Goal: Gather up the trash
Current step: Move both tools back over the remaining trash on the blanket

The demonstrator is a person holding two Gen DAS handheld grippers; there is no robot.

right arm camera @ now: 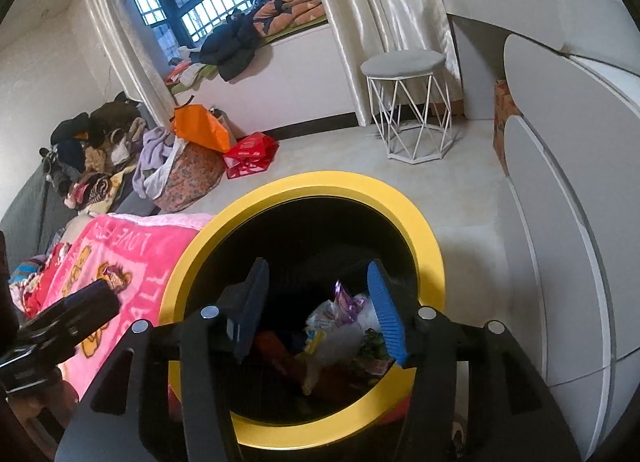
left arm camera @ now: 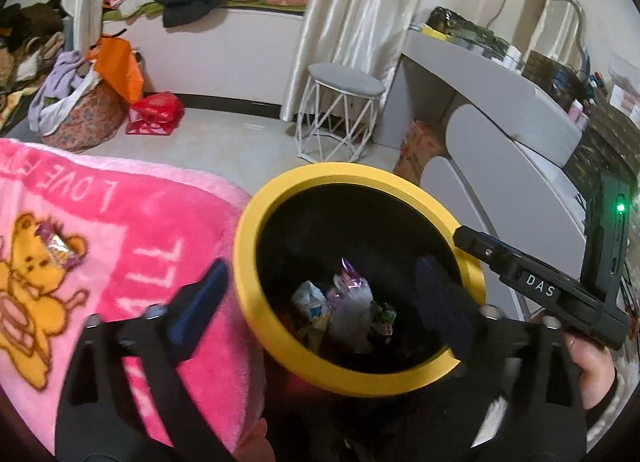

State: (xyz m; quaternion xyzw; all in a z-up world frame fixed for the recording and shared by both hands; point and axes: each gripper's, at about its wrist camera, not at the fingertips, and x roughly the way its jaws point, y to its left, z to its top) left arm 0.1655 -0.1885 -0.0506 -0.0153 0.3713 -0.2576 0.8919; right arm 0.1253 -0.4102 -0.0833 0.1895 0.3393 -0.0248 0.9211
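A black bin with a yellow rim (left arm camera: 360,177) (right arm camera: 304,181) stands beside a pink blanket (left arm camera: 132,221) (right arm camera: 132,254). Several crumpled wrappers (left arm camera: 348,302) (right arm camera: 340,314) lie at its bottom. My left gripper (left arm camera: 322,266) is open wide, one finger over the blanket and the other over the bin's mouth, with nothing between them. My right gripper (right arm camera: 317,264) hangs open above the bin, its blue pads (right arm camera: 386,314) apart and touching nothing. One more shiny wrapper (left arm camera: 60,248) (right arm camera: 114,278) lies on the blanket's bear print.
A white wire stool (left arm camera: 340,109) (right arm camera: 408,101) stands on the pale floor beyond the bin. Grey rounded furniture (left arm camera: 520,165) (right arm camera: 560,181) fills the right side. Red (left arm camera: 154,113) and orange bags and heaps of clothes (right arm camera: 100,153) sit at far left.
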